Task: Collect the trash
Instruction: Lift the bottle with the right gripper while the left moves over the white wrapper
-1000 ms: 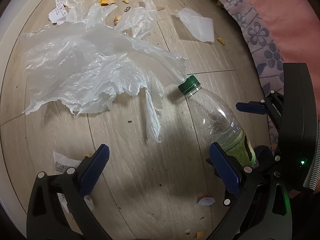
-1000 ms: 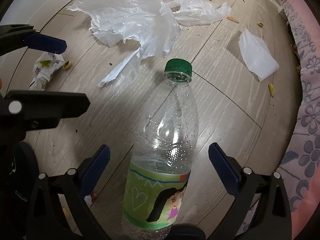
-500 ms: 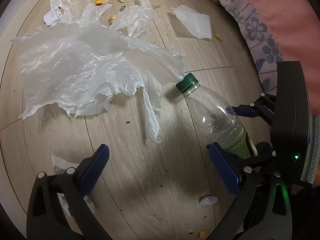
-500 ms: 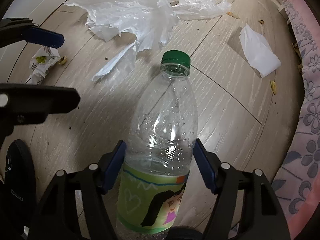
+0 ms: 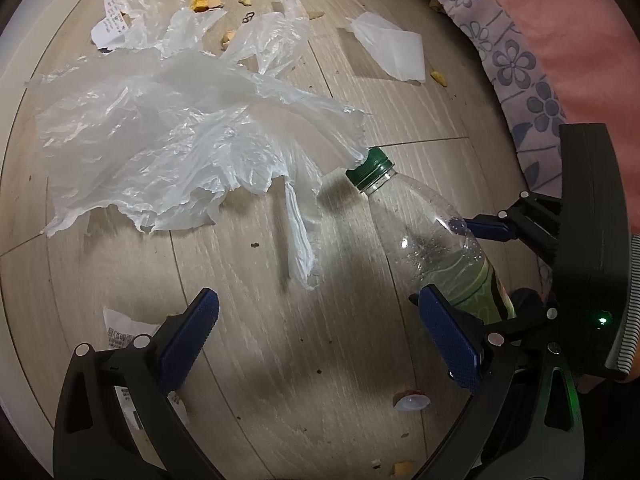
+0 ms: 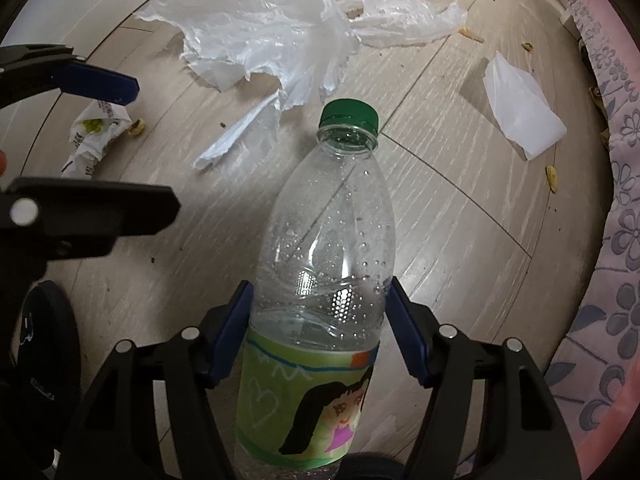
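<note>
the right hand-held gripper (image 6: pixel 318 330) has just been closing, and its blue pads (image 6: pixel 234 330) now press on both sides of a clear plastic bottle (image 6: pixel 324 248), just above its green cartoon label (image 6: pixel 304 396). the bottle's green cap (image 6: pixel 350 114) points toward 12 o'clock in the right wrist view, over the wood-plank floor (image 6: pixel 460 240).

the left hand-held gripper (image 5: pixel 320 340) stands wide with nothing between its pads, pointing down at bare floor. in its view the bottle sits at 3 o'clock, cap just touching the edge of a large crumpled clear plastic bag (image 5: pixel 168 140) that spreads toward 10 o'clock. a smaller clear bag (image 5: pixel 272 40) lies beyond it at 12 o'clock, and a folded white paper (image 5: pixel 392 52) lies at 1 o'clock. a printed wrapper (image 5: pixel 120 330) lies at 8 o'clock behind the left finger, and a small clear lid (image 5: pixel 412 402) sits on the floor at 5 o'clock. orange scraps (image 5: pixel 202 2) litter the far floor. a flowered fabric edge (image 5: pixel 516 60) runs along the right.
</note>
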